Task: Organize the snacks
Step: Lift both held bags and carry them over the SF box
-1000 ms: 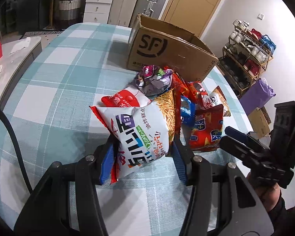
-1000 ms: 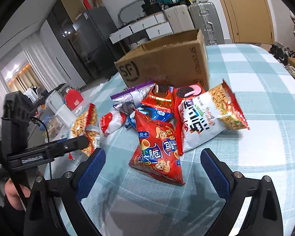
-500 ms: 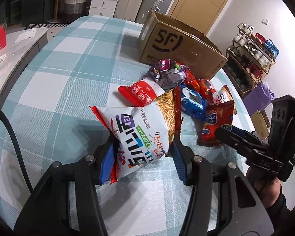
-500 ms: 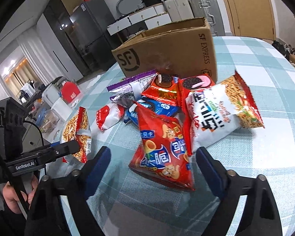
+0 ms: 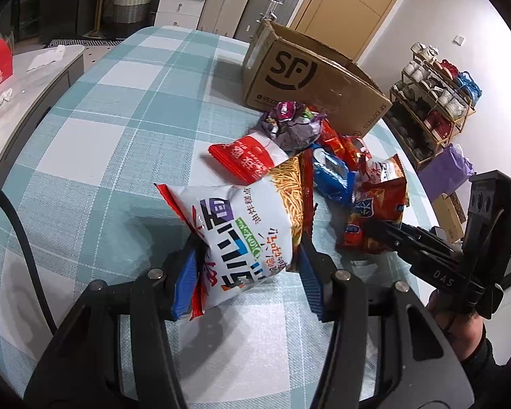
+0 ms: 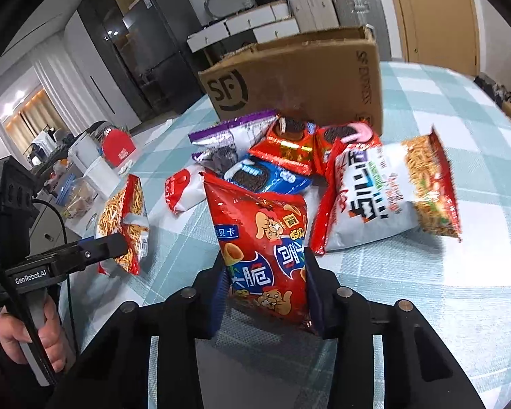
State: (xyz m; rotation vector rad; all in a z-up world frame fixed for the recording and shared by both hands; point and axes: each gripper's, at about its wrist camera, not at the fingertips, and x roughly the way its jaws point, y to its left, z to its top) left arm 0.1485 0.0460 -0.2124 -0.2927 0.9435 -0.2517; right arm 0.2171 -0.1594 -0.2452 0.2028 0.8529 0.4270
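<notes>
My left gripper (image 5: pixel 248 250) is shut on a white noodle-snack bag (image 5: pixel 245 218), held upright above the checked tablecloth (image 5: pixel 119 136). In the right wrist view that bag (image 6: pixel 122 218) hangs at the left in the left gripper (image 6: pixel 100 248). My right gripper (image 6: pixel 265 266) has its jaws closing, and the pads press both sides of a red snack bag (image 6: pixel 262 225) at the front of the pile. The left wrist view shows the same red bag (image 5: pixel 378 204) in the right gripper (image 5: pixel 374 230). An open cardboard box (image 6: pixel 299 78) stands behind the pile.
The pile holds a second white noodle bag (image 6: pixel 385 197), a blue cookie pack (image 6: pixel 265 177), red cookie packs (image 6: pixel 282 143), a purple bag (image 6: pixel 228 136) and a red-and-white pack (image 6: pixel 180 191). A shoe rack (image 5: pixel 436 102) and a purple bag (image 5: pixel 446 170) stand off the table's right.
The right gripper's jaws have come in from wide apart onto the red snack bag, which now stands between them. The left gripper keeps its hold on the white bag.
</notes>
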